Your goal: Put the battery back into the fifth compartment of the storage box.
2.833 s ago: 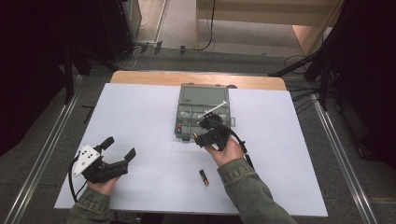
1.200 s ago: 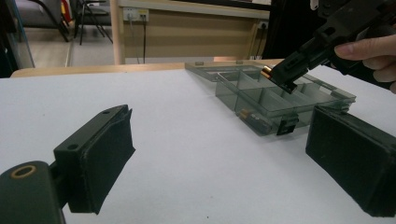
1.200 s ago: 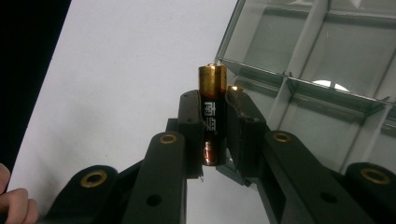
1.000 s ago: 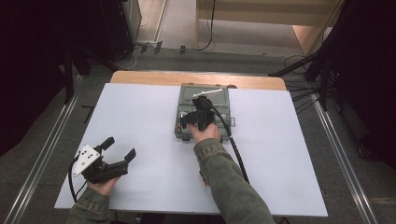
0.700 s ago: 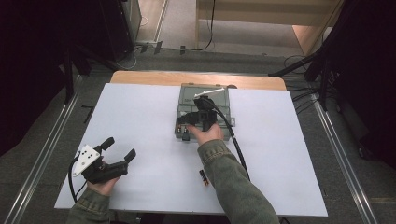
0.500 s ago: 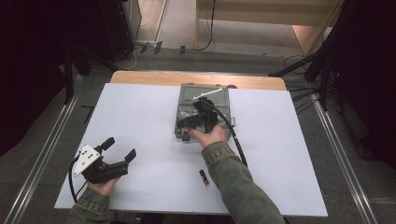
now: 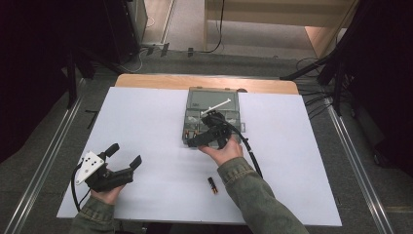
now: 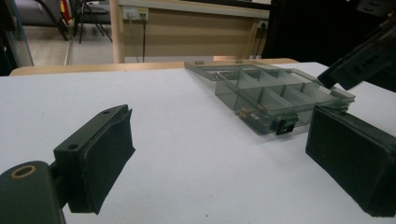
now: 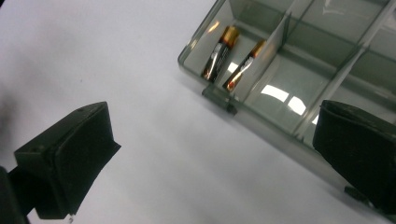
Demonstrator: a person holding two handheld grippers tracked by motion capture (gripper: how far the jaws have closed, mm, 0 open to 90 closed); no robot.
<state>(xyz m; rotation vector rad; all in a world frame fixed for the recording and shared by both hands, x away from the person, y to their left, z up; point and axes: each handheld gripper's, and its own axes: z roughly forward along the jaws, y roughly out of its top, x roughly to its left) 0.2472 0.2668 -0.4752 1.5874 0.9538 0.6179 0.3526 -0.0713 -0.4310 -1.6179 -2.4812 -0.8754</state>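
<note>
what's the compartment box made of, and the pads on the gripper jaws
The compartment box looks like smoky translucent hard plastic: glossy, with light reflections on its floor and the batteries visible through its thin dividers. The pads on the left gripper look like matte black foam or rubber, dull with soft edges; which one is hard to tell.

No legible text, label, brand, number or sign anywhere. The 2 batteries (image 9: pixel 229 58) in the compartment box (image 9: pixel 299 88), at about 12 o'clock in the right gripper view, show gold and black bands, their print too blurred to read. The battery (image 7: pixel 212 185) on the table (image 7: pixel 146 122), at 6 o'clock in the high view, is too small to read.
</note>
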